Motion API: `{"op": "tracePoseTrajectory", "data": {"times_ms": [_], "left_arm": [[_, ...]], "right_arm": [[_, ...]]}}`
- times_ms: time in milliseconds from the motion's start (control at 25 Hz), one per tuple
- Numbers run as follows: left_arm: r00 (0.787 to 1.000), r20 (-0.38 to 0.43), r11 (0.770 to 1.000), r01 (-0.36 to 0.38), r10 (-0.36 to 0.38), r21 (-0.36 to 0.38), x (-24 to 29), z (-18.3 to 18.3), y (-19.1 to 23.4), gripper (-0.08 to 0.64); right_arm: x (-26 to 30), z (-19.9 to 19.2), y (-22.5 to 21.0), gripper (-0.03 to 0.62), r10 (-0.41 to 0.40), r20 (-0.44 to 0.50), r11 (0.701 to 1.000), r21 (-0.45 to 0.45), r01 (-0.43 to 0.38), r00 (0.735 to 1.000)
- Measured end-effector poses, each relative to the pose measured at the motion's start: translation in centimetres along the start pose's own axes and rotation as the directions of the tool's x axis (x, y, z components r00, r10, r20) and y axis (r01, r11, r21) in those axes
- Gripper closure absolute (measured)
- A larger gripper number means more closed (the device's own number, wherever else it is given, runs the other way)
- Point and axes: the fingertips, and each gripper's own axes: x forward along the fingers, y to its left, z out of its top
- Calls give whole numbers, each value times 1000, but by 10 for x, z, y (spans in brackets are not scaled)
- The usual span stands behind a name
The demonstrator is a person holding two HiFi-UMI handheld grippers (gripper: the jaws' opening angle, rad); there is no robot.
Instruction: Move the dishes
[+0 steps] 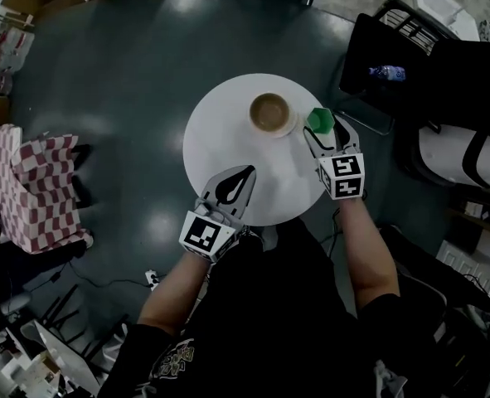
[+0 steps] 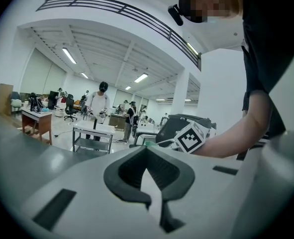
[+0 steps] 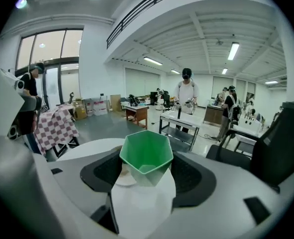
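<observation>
On the far half of a round white table (image 1: 220,131) stands a brown bowl (image 1: 270,111) on a white saucer. Just right of it, at the table's right rim, is a green faceted cup (image 1: 320,119). My right gripper (image 1: 321,128) is shut on that cup. In the right gripper view the cup (image 3: 146,156) sits upright between the jaws, and the saucer's edge (image 3: 123,176) shows at its left. My left gripper (image 1: 246,172) lies over the table's near side, shut, with nothing in it. The left gripper view shows its tips (image 2: 147,149) meeting over bare table.
A black chair (image 1: 419,65) with a water bottle (image 1: 387,73) on it stands close to the table's right side. A red-checked cloth (image 1: 33,189) drapes over a seat at the left. Dark grey floor surrounds the table.
</observation>
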Motion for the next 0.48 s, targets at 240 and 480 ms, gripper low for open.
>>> {"op": "tracePoseTrajectory", "data": {"times_ms": [240, 480], "left_arm": [[998, -34, 999, 46, -46, 10, 15, -7, -10, 555], [999, -36, 999, 31, -31, -9, 26, -11, -7, 555]], "right_arm": [[-8, -42, -18, 281, -44, -51, 997, 63, 47, 998], [4, -67, -23, 279, -42, -84, 994, 97, 50, 996]]}}
